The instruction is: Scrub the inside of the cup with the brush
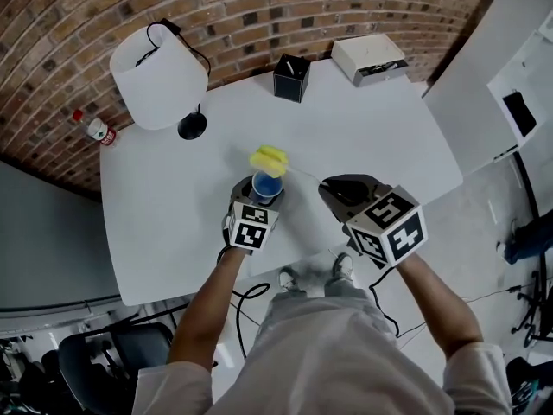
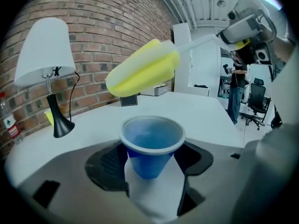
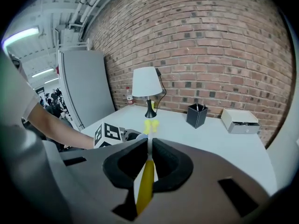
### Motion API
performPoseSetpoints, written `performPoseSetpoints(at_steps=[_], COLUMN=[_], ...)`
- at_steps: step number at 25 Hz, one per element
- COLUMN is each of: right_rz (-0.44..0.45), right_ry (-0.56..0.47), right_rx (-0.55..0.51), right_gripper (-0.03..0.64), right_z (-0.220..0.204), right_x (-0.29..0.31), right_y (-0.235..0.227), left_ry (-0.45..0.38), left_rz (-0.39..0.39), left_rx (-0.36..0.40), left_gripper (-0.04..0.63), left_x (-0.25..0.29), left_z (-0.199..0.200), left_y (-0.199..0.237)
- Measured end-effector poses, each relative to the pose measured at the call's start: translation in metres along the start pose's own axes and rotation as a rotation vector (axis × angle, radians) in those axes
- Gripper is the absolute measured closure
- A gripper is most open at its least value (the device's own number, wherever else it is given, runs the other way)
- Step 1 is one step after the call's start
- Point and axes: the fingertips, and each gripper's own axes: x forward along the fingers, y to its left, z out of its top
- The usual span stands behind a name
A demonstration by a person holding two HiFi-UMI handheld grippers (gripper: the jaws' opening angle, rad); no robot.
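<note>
A blue cup (image 2: 151, 143) with a white rim stands upright between the jaws of my left gripper (image 2: 150, 164), which is shut on it. In the head view the cup (image 1: 266, 185) sits just ahead of the left gripper (image 1: 256, 204). The brush (image 2: 143, 69) has a yellow sponge head and a pale thin handle; its head hovers just above and behind the cup's mouth, outside the cup. My right gripper (image 3: 148, 164) is shut on the brush handle (image 3: 145, 185), with the yellow head (image 3: 150, 125) far out in front. From above, the brush head (image 1: 269, 160) lies beyond the cup and the right gripper (image 1: 339, 194) is to the right.
On the white table (image 1: 371, 137) stand a white-shaded lamp (image 1: 159, 74) on a black base, a black pen holder (image 1: 291, 78) and a white box (image 1: 370, 58) at the back. A small bottle (image 1: 98, 130) sits at the left edge. A brick wall (image 1: 259, 7) runs behind.
</note>
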Motion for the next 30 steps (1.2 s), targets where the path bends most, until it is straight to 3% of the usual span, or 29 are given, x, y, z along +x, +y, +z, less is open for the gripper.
performPoseSetpoints(at_steps=[14, 24, 30], right_rz=[-0.013, 0.028, 0.060], right_ry=[-0.008, -0.037, -0.071], right_rx=[0.054, 0.059, 0.033], right_gripper=[0.586, 0.586, 0.586], right_z=[-0.004, -0.008, -0.013], right_x=[0.009, 0.016, 0.014], right_y=[0.017, 0.023, 0.028], left_ry=[0.039, 0.071, 0.051], left_rz=[-0.043, 0.063, 0.166], left_rx=[-0.037, -0.090, -0.161], left_gripper=[0.288, 0.288, 0.300], left_x=[-0.009, -0.038, -0.075], left_z=[-0.028, -0.048, -0.035], left_y=[-0.005, 0.007, 0.011])
